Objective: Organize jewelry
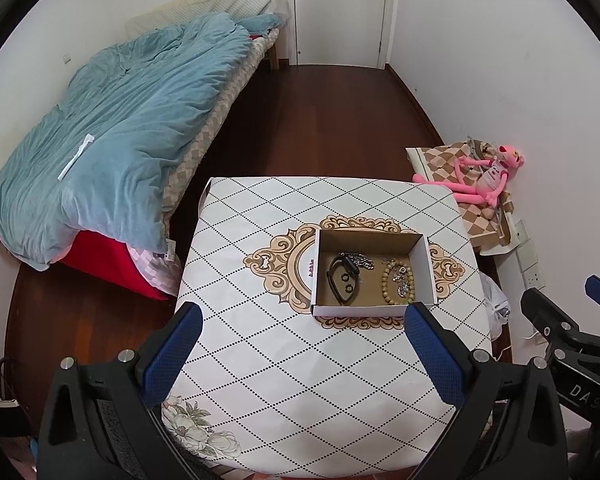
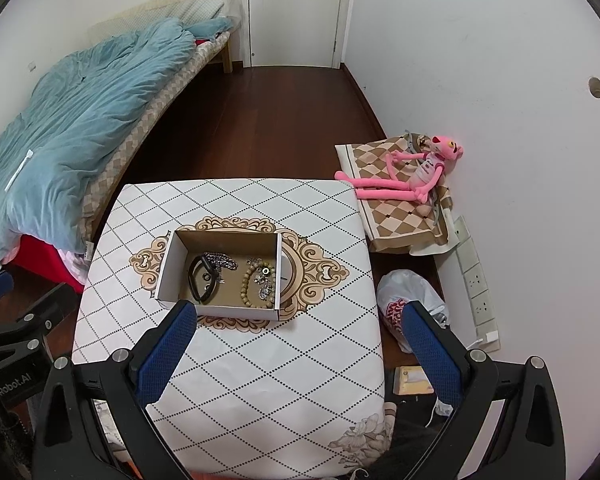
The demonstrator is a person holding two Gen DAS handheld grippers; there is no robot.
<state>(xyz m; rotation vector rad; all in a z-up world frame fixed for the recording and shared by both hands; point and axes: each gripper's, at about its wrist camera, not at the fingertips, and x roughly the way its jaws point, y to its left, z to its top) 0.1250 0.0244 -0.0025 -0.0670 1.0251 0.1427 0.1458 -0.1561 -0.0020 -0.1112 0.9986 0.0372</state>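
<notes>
Above the near edge of the table (image 1: pixel 260 380), the left gripper (image 1: pixel 304 316) and right gripper (image 2: pixel 300 312) hover level, jaws spread wide and empty. Just beyond their tips sits the cardboard box (image 2: pixel 168 268) holding jewelry (image 2: pixel 256 280). The neighbouring tool reads "Robot.AI"; the other shows "DAS".

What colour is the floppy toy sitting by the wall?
The plush toy is pink with a pale shirt, and it shows best in the right wrist view.
</notes>
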